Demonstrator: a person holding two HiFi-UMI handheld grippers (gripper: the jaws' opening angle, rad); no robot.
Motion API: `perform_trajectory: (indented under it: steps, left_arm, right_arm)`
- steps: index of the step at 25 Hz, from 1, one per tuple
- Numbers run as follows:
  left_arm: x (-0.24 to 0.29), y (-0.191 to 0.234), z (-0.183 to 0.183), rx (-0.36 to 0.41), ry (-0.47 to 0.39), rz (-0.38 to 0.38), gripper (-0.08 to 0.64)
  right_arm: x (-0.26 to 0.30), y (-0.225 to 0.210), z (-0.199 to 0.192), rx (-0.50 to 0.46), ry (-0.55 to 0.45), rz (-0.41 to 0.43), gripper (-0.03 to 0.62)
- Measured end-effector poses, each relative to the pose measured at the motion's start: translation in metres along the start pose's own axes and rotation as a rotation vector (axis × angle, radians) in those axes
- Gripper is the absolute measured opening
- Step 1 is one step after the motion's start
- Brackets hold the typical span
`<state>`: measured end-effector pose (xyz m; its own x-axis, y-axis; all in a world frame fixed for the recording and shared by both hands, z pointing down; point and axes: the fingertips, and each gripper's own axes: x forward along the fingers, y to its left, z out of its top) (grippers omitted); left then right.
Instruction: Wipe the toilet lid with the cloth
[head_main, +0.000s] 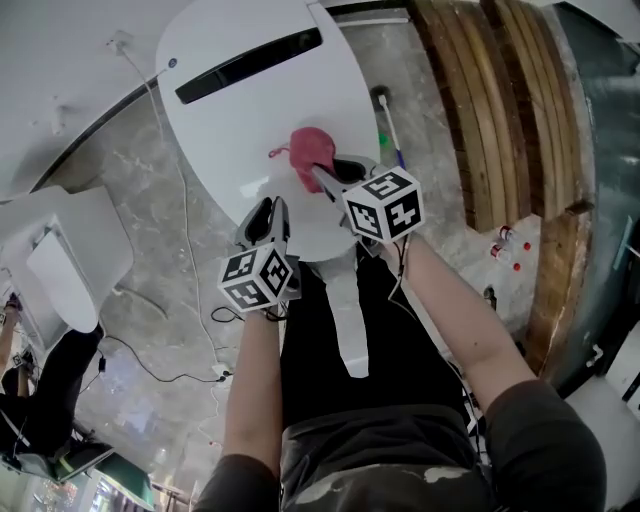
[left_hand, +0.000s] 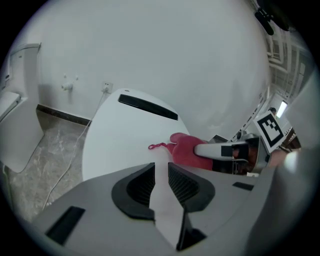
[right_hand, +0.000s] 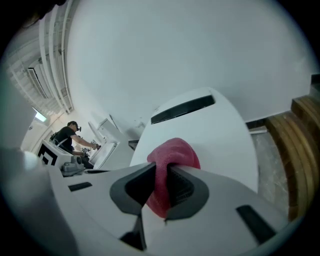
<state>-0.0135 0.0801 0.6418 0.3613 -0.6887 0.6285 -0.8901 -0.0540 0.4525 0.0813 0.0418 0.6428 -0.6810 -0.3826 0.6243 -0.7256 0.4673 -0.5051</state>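
White toilet lid (head_main: 225, 120): R gripper (head_main: 328, 174) angled down clamps cloth (head_main: 310, 148), L gripper (head_main: 270, 208) empty, ajar.

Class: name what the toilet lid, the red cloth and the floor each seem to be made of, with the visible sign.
The toilet lid looks like hard plastic, glossy white: smooth, softly reflective. The cloth is soft pink-red fabric, matte: it bunches and folds. The floor seems polished stone or stone-look tile: grey veining, sheen.

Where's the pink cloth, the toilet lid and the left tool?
pink cloth (head_main: 312, 150): head view, middle of the bunched cloth.
toilet lid (head_main: 235, 130): head view, bare white top.
left tool (head_main: 272, 208): head view, between its two tips.
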Motion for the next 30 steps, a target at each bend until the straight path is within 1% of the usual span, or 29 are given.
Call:
perform_trajectory:
  steps: [4, 7, 11, 14, 16, 19, 22, 27, 30]
  left_arm:
    - [-0.030, 0.060, 0.006, -0.026, 0.002, 0.051, 0.092]
    - [-0.052, 0.097, 0.009, -0.032, 0.005, 0.066, 0.092]
    - [-0.067, 0.139, 0.011, -0.028, 0.002, 0.098, 0.092]
    - [-0.067, 0.151, 0.013, -0.026, -0.002, 0.102, 0.092]
    - [-0.062, 0.148, 0.012, -0.020, 0.001, 0.087, 0.092]
    - [-0.052, 0.124, 0.004, 0.007, 0.017, 0.047, 0.092]
    - [-0.041, 0.090, -0.009, 0.039, 0.039, -0.003, 0.092]
    - [-0.023, 0.024, -0.043, 0.086, 0.097, -0.068, 0.092]
    - [-0.012, -0.015, -0.059, 0.080, 0.118, -0.089, 0.092]
  right_arm:
    - [0.052, 0.077, -0.017, -0.033, 0.055, 0.085, 0.049]
    - [0.087, 0.117, -0.033, -0.029, 0.101, 0.107, 0.049]
    - [0.117, 0.143, -0.057, -0.021, 0.161, 0.096, 0.049]
    - [0.118, 0.142, -0.068, -0.011, 0.176, 0.079, 0.049]
    - [0.111, 0.130, -0.073, -0.002, 0.177, 0.061, 0.049]
    - [0.092, 0.101, -0.077, 0.019, 0.170, 0.023, 0.049]
    - [0.068, 0.067, -0.075, 0.049, 0.145, -0.022, 0.049]
    - [0.023, 0.011, -0.076, 0.096, 0.111, -0.086, 0.049]
    - [-0.010, -0.026, -0.082, 0.138, 0.101, -0.136, 0.049]
